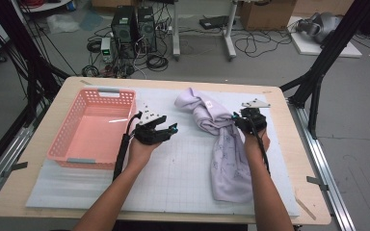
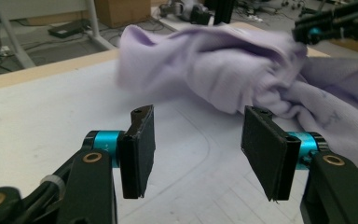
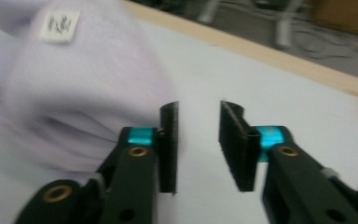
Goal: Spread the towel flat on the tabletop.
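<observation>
A lilac cloth [image 1: 221, 144] is seen bunched and twisted at its far end, trailing flat toward the near edge, on the white mat [image 1: 173, 168] right of the pink basket [image 1: 94, 127]. The left gripper [image 1: 166, 130] is held open near it, nothing between its jaws. The right gripper [image 1: 241, 120], at the cloth's twisted part, is also parted and empty.

Our table and what it carries

We see a light wooden table [image 1: 53, 144] covered by a pale gridded mat [image 1: 183, 168]. On the mat a pink slotted basket [image 1: 94, 127] sits at the left, and a lilac garment [image 1: 221, 144] lies bunched and stretched toward the near edge at the right.
</observation>
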Demonstrator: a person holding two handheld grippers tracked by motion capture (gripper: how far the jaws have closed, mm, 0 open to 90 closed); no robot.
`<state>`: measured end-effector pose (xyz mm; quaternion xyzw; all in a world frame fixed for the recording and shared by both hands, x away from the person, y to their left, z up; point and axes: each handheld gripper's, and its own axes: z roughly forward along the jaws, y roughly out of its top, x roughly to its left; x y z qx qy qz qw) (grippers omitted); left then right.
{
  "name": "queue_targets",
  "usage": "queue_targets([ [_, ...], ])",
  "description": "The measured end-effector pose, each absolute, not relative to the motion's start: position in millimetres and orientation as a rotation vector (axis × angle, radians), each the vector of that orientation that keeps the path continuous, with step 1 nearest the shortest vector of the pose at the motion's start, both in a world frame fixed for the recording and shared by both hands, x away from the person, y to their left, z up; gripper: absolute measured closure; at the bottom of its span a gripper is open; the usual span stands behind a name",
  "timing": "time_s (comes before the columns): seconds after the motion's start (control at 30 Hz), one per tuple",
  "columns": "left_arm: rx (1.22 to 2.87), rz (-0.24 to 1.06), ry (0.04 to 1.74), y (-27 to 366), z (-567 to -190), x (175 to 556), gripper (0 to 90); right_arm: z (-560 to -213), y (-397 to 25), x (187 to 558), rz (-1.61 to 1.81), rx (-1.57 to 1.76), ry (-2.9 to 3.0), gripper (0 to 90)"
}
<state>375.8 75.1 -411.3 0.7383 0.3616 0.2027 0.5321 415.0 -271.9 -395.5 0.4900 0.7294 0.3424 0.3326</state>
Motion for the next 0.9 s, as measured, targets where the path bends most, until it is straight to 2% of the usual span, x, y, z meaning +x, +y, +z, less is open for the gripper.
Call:
queue_targets([
  [0.13, 1.791, 0.435, 0.837, 68.4, -416.7, 374.9, 44.7, -391.7, -294.9, 410.8, 0.935, 1.348, 1.856, 61.1],
  [0.33, 1.837, 0.355, 0.82, 54.8, -426.5, 375.1, 45.3, -385.1, -292.9, 391.1, 1.029, 1.2, 1.962, 59.5],
  [0.47, 1.846, 0.298, 0.804, 47.2, -431.6, 374.7, 48.9, -393.4, -296.0, 378.9, 1.056, 1.146, 2.063, 57.5],
  [0.7, 1.865, 0.267, 0.799, 37.7, -438.0, 373.6, 48.9, -416.6, -292.9, 366.8, 1.167, 1.079, 2.278, 56.3],
  [0.73, 1.868, 0.264, 0.794, 37.2, -438.4, 373.6, 48.9, -418.9, -291.3, 366.2, 1.145, 1.075, 2.284, 57.8],
  [0.77, 1.871, 0.258, 0.792, 36.0, -438.8, 373.4, 48.9, -420.2, -290.6, 366.2, 1.134, 1.075, 2.291, 66.0],
  [0.8, 1.863, 0.249, 0.798, 34.2, -439.3, 372.9, 48.9, -421.2, -289.7, 366.3, 1.063, 1.054, 2.305, 84.8],
  [0.83, 1.861, 0.245, 0.797, 33.0, -439.7, 372.8, 49.0, -422.1, -288.6, 366.0, 0.941, 1.025, 2.283, 89.2],
  [0.9, 1.864, 0.227, 0.788, 28.4, -440.9, 371.9, 49.5, -423.6, -293.4, 367.9, 0.822, 1.067, 2.235, 89.7],
])
